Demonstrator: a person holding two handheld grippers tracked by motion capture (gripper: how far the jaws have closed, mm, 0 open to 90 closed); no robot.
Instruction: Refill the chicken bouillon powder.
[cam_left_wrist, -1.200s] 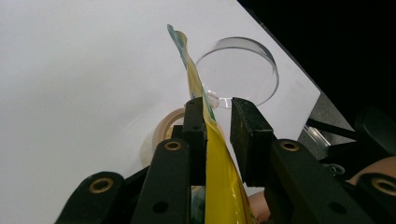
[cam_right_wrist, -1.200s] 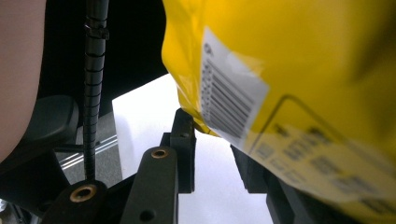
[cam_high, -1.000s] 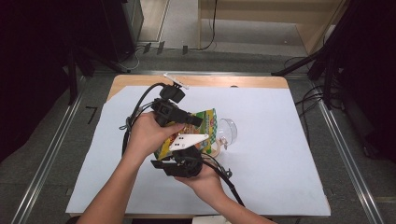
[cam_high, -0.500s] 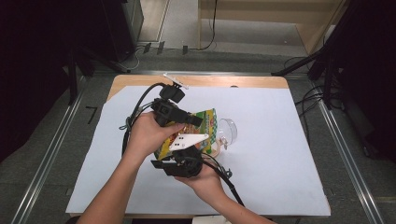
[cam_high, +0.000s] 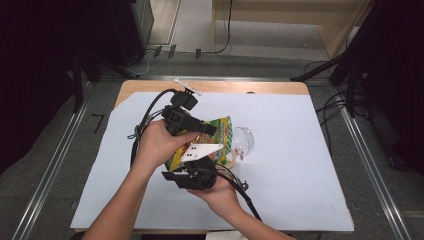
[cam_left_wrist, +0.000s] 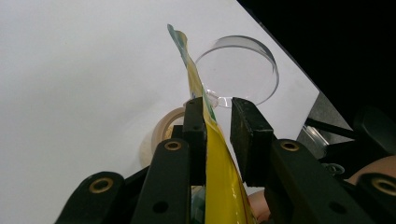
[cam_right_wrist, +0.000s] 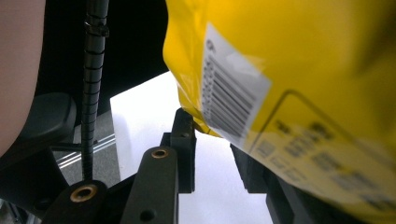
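Nothing has moved since before: left gripper (cam_left_wrist: 217, 116) still pinches the yellow bag (cam_high: 220, 137) mid-table, clear cup (cam_high: 245, 140) and tape roll (cam_left_wrist: 163, 133) just beyond; right gripper (cam_right_wrist: 212, 144) gapes beneath.

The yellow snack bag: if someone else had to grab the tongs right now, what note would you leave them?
Left tongs: the yellow snack bag passes between the jaws against one of them, with a gap to the other; whether they clamp it I cannot tell.
Right tongs: jaws apart, the bag's lower corner with the barcode just above and partly between them; grip unclear.
Things: the bag is held up off the white sheet by both hands. A clear cup lies on its side just past the bag, with a roll of tape beside it.
Done: bag lifted.
Left: probably opening the bag; nothing has been poured out.
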